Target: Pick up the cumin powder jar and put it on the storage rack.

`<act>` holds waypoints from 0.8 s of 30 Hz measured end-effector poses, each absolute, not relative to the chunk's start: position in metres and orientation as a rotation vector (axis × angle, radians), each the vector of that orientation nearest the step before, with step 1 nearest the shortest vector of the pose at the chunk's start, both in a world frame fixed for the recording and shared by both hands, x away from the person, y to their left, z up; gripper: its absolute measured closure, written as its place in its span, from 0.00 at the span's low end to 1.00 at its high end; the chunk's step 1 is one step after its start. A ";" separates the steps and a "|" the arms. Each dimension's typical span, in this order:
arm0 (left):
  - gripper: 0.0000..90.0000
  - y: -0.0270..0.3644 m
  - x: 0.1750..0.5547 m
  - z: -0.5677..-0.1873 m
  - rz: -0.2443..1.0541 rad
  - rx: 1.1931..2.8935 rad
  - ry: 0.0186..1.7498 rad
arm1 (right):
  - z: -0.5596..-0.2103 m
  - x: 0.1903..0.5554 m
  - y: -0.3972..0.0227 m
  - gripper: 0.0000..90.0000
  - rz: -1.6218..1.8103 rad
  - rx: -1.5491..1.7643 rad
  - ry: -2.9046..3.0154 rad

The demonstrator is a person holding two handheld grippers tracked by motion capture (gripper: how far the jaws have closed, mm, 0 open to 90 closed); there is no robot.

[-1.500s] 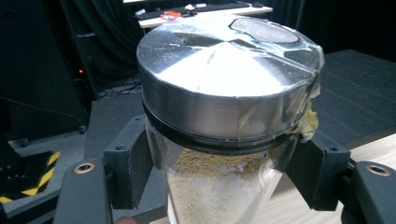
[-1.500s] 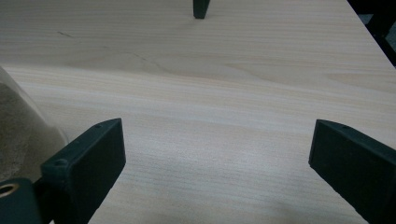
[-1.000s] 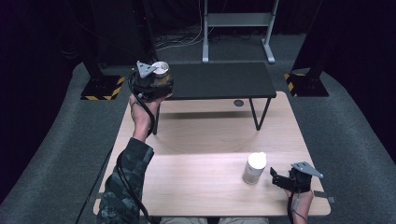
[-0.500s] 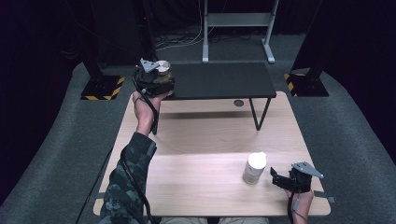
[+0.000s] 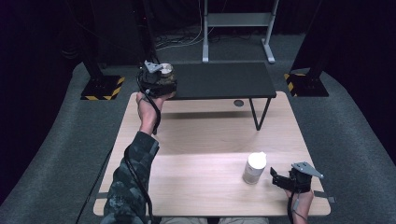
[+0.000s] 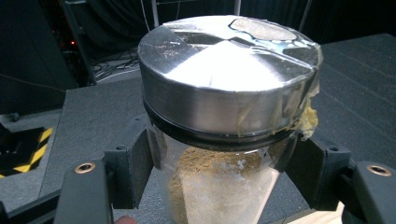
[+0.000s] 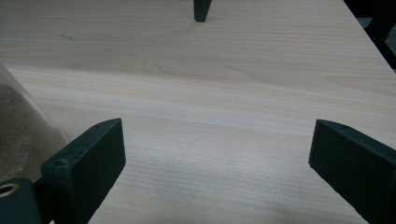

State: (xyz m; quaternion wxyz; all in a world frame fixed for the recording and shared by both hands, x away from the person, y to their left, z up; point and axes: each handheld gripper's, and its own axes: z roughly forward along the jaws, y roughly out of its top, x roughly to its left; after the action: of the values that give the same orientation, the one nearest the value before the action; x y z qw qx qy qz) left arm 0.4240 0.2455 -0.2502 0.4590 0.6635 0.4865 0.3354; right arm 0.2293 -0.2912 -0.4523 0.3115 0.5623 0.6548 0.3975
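In the high view, the left gripper (image 5: pixel 161 71) is held out over the near left corner of the black raised shelf (image 5: pixel 224 80) that stands on thin legs on the pale wooden table (image 5: pixel 196 140). It pinches a clear glass jar with a silver metal lid (image 5: pixel 166 70); from here little more than the lid can be made out, the glass being hidden behind the gripper body and the hand. The jar stands upright, its long axis vertical, lid up. The forearm in a camouflage sleeve (image 5: pixel 133 172) reaches across the table's left side. Near the front edge stands a white cylindrical container (image 5: pixel 254 168), upright, and just to its right the right gripper (image 5: pixel 275 176) rests low, its jaws pointing toward that container but apart from it. A small dark round hole (image 5: pixel 239 103) shows in the tabletop under the shelf's front edge.

In the left gripper view, the jar (image 6: pixel 224 121) is clamped by its glass just under the lid between the two black jaws. The lid carries peeling clear tape and some yellowish residue at its right rim. Brown and white powder sits inside; the jar's bottom is cut off by the lower edge. The black shelf lies behind it.

In the right gripper view, the jaws stand spread wide with bare wood between them. The container's pale side (image 7: pixel 23 126) is cut off at the left edge, just beside the left jaw. A black shelf leg (image 7: pixel 201 10) stands farther off.
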 end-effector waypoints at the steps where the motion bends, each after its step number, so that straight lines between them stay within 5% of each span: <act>1: 0.34 0.246 0.424 -0.251 0.826 1.631 1.198 | -0.452 0.229 -0.291 0.03 1.049 1.484 1.728; 24: 0.33 0.245 0.431 -0.253 0.824 1.618 1.201 | -0.452 0.229 -0.292 0.02 1.052 1.481 1.731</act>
State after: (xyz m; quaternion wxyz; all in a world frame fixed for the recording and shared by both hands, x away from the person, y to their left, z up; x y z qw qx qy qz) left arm 0.4309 0.2455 -0.2533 0.4640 0.6583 0.4887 0.3353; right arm 0.2292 -0.2916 -0.4523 0.3109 0.5610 0.6556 0.3984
